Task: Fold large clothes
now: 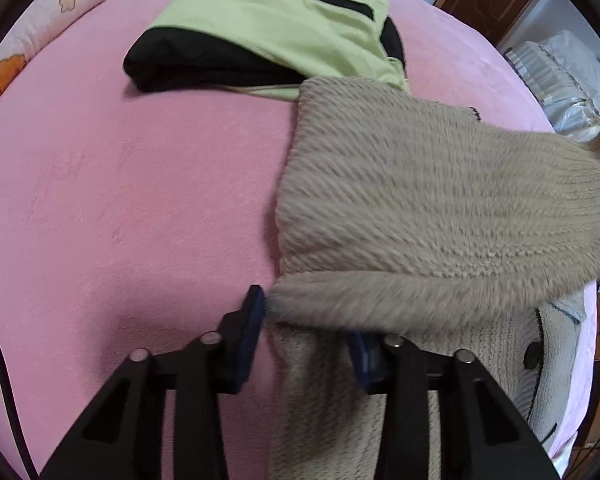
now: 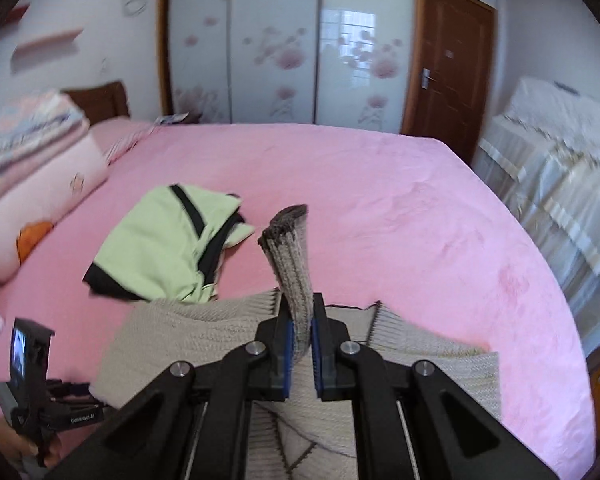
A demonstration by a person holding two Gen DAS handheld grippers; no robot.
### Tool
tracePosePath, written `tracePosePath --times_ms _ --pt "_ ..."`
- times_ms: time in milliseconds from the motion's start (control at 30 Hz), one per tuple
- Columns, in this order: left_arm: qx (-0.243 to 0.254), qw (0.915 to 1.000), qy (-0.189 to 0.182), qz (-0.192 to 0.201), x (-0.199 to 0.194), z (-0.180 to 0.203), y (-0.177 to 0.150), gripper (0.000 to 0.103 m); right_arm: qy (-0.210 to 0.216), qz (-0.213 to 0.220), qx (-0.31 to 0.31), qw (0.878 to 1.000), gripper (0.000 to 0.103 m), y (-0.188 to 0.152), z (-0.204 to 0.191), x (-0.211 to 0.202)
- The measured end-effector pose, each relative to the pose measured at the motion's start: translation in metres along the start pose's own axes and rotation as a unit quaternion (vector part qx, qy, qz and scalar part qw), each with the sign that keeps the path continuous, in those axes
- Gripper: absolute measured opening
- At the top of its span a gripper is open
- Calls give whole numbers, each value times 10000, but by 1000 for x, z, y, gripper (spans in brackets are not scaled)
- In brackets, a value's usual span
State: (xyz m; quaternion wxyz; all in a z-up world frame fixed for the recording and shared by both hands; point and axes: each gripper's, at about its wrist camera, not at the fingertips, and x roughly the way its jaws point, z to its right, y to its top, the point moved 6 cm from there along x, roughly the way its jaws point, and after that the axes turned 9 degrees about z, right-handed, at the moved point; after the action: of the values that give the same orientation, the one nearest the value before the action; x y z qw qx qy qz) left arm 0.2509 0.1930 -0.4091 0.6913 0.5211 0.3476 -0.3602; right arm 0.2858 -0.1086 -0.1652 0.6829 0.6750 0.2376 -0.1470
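Beige sweater [image 1: 440, 200] — coarse ribbed knit, fuzzy. Pink bedsheet [image 1: 120, 200] — soft matt plush. Green-and-black garment [image 1: 268, 28]: smooth matt cloth. Wardrobe doors [image 2: 284, 40] glossy, reflective. Door [image 2: 448, 60]: brown wood, slight sheen.

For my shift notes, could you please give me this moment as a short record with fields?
surface: pink bed
garment being folded: beige knit cardigan, lying on the bed
right gripper: shut on a cardigan cuff, lifted above the bed
left gripper: fingers on either side of the cardigan's edge; grip unclear
other clothing: green and black garment, folded, behind the cardigan
bedding: pillow at the bed's left
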Motion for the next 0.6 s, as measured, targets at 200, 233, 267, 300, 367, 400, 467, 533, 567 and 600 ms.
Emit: tracePosePath --times_ms 200,233,267,300,367,400,467,533,567,600 --pt "591 9978 312 40 0 18 -6 31 -367 -1011 949 9897 14 -94 74 44" --pt "726 9967 375 4 2 20 -6 31 -504 -1380 1072 9833 16 -120 84 53" --pt "891 9950 441 -59 2 24 -8 34 -551 -1700 1190 9767 17 -141 91 58" --pt "1047 9932 501 -127 2 26 -9 35 -547 -1913 1331 9709 17 -155 97 59" --pt "1256 9908 358 -347 -1 30 -15 45 -356 -1972 1714 9646 19 -165 108 48" --pt "1336 9896 255 -461 -5 31 -18 45 -320 -1856 1783 9658 27 -160 113 40" --pt "1471 9870 -85 -650 -12 35 -22 48 -307 -1620 1803 9697 52 -147 121 27" --pt "1542 9837 -482 -786 -21 38 -21 52 -242 -1436 1739 9739 62 -129 128 24" --pt "1558 9831 -573 -771 -24 39 -17 53 -183 -1446 1713 9744 62 -124 130 27" --pt "1553 9831 -654 -719 -27 40 -9 54 -142 -1488 1682 9743 62 -116 133 34"
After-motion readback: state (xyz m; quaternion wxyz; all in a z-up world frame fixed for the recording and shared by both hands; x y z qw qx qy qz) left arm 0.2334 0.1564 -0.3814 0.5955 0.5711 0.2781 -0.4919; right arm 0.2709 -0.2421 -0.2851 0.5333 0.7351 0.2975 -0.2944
